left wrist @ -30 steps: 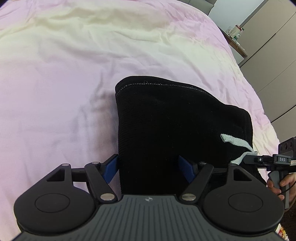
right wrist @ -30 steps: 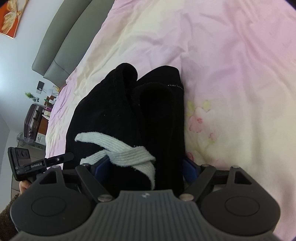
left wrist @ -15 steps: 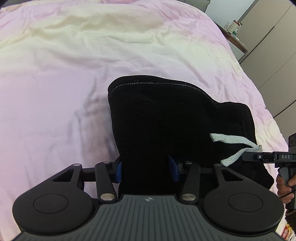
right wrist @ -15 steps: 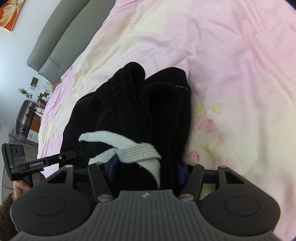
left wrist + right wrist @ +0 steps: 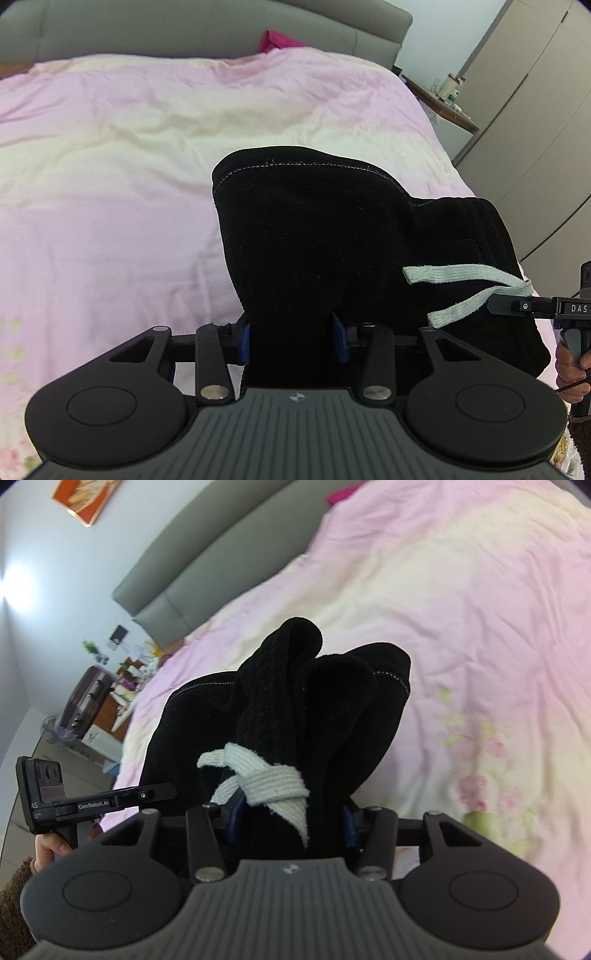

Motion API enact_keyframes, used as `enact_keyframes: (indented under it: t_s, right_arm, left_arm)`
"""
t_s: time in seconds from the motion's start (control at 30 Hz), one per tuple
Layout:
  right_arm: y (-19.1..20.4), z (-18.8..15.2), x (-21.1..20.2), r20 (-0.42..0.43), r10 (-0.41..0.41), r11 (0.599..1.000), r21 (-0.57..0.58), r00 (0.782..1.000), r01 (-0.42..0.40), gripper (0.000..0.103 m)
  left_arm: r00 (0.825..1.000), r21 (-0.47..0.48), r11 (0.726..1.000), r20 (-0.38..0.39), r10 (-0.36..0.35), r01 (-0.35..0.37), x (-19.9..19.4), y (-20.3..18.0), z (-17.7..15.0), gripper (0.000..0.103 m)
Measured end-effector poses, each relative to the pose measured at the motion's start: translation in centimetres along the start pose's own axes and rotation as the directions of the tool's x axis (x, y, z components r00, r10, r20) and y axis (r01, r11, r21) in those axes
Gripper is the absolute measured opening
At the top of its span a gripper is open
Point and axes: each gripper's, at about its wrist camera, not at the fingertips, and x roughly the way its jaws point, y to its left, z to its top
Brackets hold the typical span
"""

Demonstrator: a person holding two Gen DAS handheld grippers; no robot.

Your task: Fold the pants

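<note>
Folded black pants (image 5: pixel 332 229) with a pale grey drawstring (image 5: pixel 465 271) hang lifted above the pink bed cover (image 5: pixel 110 166). My left gripper (image 5: pixel 292 341) has its jaws closing, blue pads pressed on the near edge of the black fabric. The right gripper's body (image 5: pixel 535 306) shows at the far right, held by a hand. In the right wrist view the pants (image 5: pixel 280 701) bunch upward in rounded folds. My right gripper (image 5: pixel 292 819) is closing too, pads squeezing the fabric under the knotted drawstring (image 5: pixel 269 782). The left gripper's body (image 5: pixel 103 801) is at the left.
A grey headboard (image 5: pixel 184 29) runs along the far end of the bed, with a magenta item (image 5: pixel 277 40) beside it. A nightstand (image 5: pixel 443 99) and wardrobe doors (image 5: pixel 535 110) stand to the right. A cluttered bedside table (image 5: pixel 110 686) is on the other side.
Both grippers' jaws have narrowed onto the pants' near edge and risen, lifting the pants off the bed. The headboard has come into view.
</note>
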Motion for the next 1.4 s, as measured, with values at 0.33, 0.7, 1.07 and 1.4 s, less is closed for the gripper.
enact_keyframes:
  t_s: [0.33,0.7,1.07,1.4]
  right_arm:
    - [15.1,-1.0,3.2,-0.028,0.184,0.978,-0.089,0.982,-0.186,0.046]
    - [25.8,-4.8,18.0,-0.151,0.287,0.952,-0.064,0.946,-0.299,0.046]
    - [23.4,-7.5,33.1,-0.265,0.201,0.979,0.021,0.943,-0.203,0.046]
    - [18.2,-9.8,38.9,-0.313,0.168,0.986,0.069,0.935,-0.154,0.051]
  left_arm:
    - [0.982,-0.059,0.984,0.073,0.172,-0.168,-16.1,8.0,-0.1,0.047]
    - [0.964,-0.133,0.955,-0.002,0.267,-0.265,-18.3,22.4,-1.6,0.047]
    - [0.964,-0.195,0.948,-0.134,0.229,-0.252,-8.6,34.9,-5.1,0.047]
    - [0.984,-0.283,0.946,-0.116,0.132,-0.16,-6.2,39.6,-7.7,0.057]
